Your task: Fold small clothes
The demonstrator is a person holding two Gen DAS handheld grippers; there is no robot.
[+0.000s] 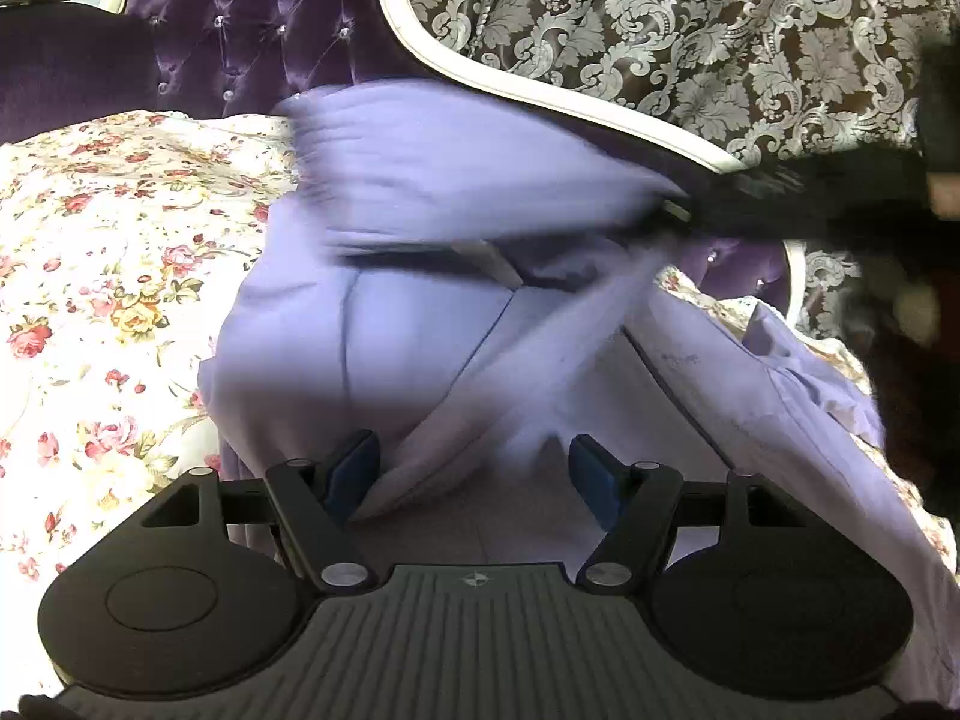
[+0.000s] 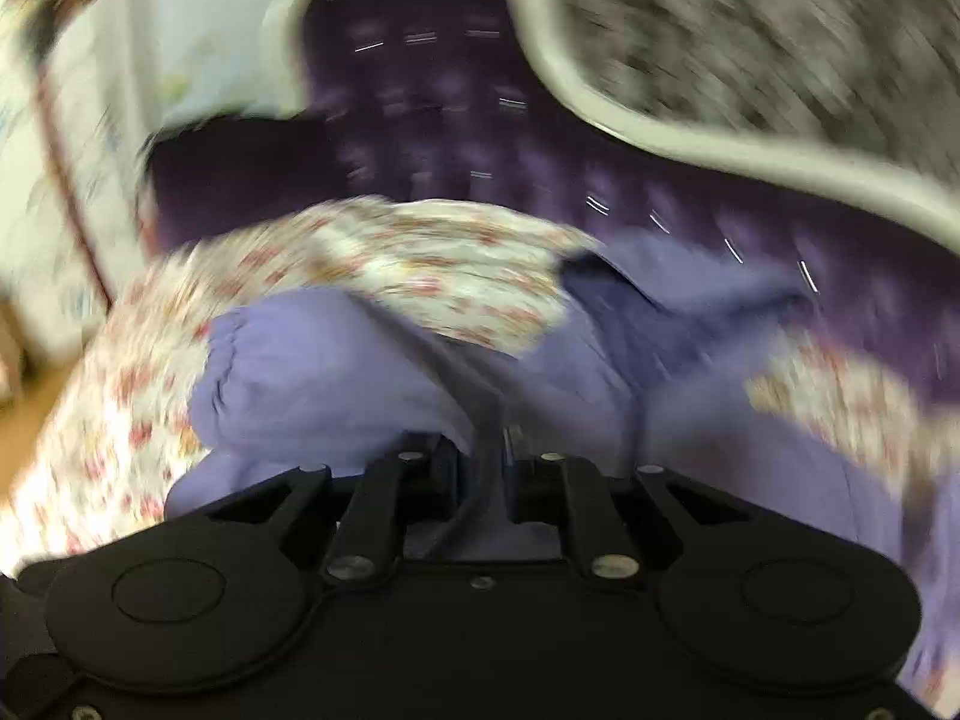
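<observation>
Fold step underway: right gripper (image 2: 480, 468) has its jaws pinching an edge of the lilac garment (image 1: 420, 336) on the floral bed (image 1: 90, 240), left gripper (image 1: 474, 474) jaws spread over the cloth, gripping nothing; next, I judge, carry the edge across and lay it flat.

The left gripper (image 1: 474, 474) tilts downward, its blue-padded fingers (image 1: 354, 468) spread apart with lilac cloth (image 1: 420, 324) lying loose between them, not pinched. The right gripper (image 2: 483, 468) also angles down, jaws drawn nearly together on a fold of that cloth, its dark body blurred across the left wrist view.
</observation>
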